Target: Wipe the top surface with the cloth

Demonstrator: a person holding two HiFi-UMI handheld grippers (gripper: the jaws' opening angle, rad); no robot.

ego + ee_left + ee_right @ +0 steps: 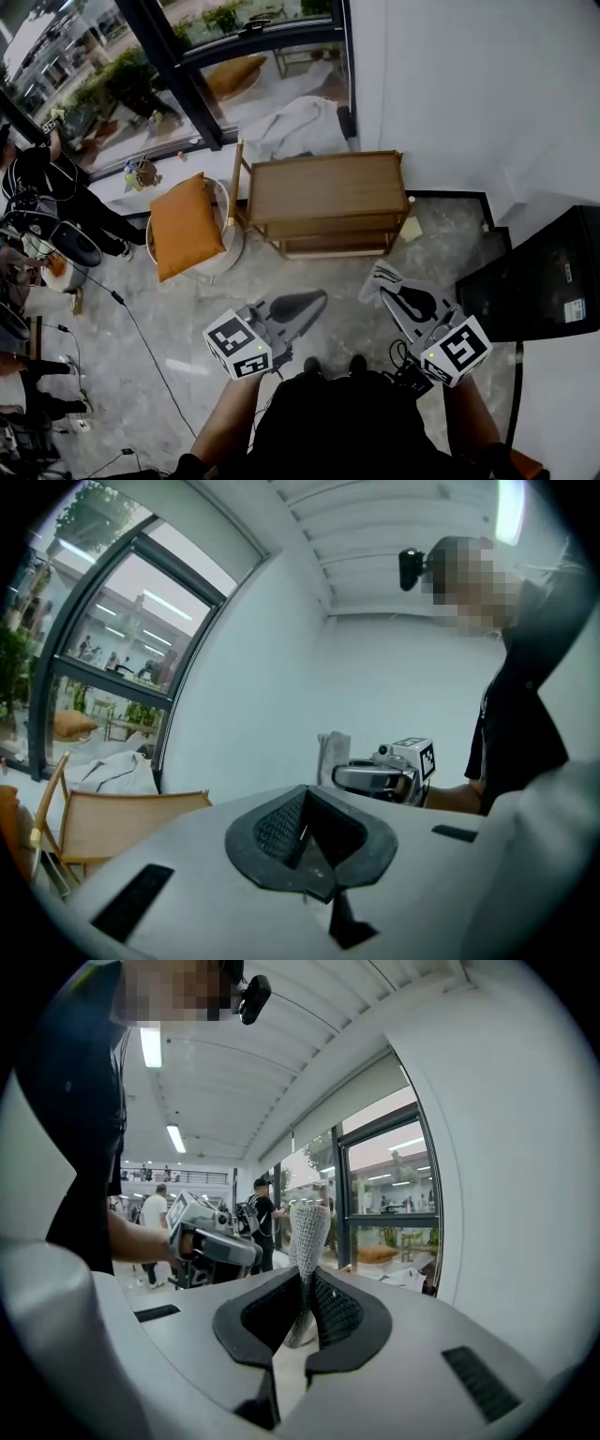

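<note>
**Inspector:** Head view: status?
**Me:** I stand short of the wooden table (323, 187). Its top surface is bare and nothing touches it. My left gripper (317, 298) and right gripper (386, 293) are both low over the floor (187, 319), well apart from the surface's near edge. The cloth (377, 274) sits at the right gripper's tips.

**Inspector:** Left gripper view?
**Me:** The jaws are together with nothing between them. That gripper is idle.

**Inspector:** Right gripper view?
**Me:** The jaws are clamped on the cloth, which stands up from them in a narrow strip.

**Inspector:** Step in hand, and what comes next?
**Me:** By my judgement the cloth is secured and wiping has not begun. The next move calls for carrying the right gripper forward to the surface. The cloth then goes down flat at one edge and needs pressing before any sweep across.
</note>
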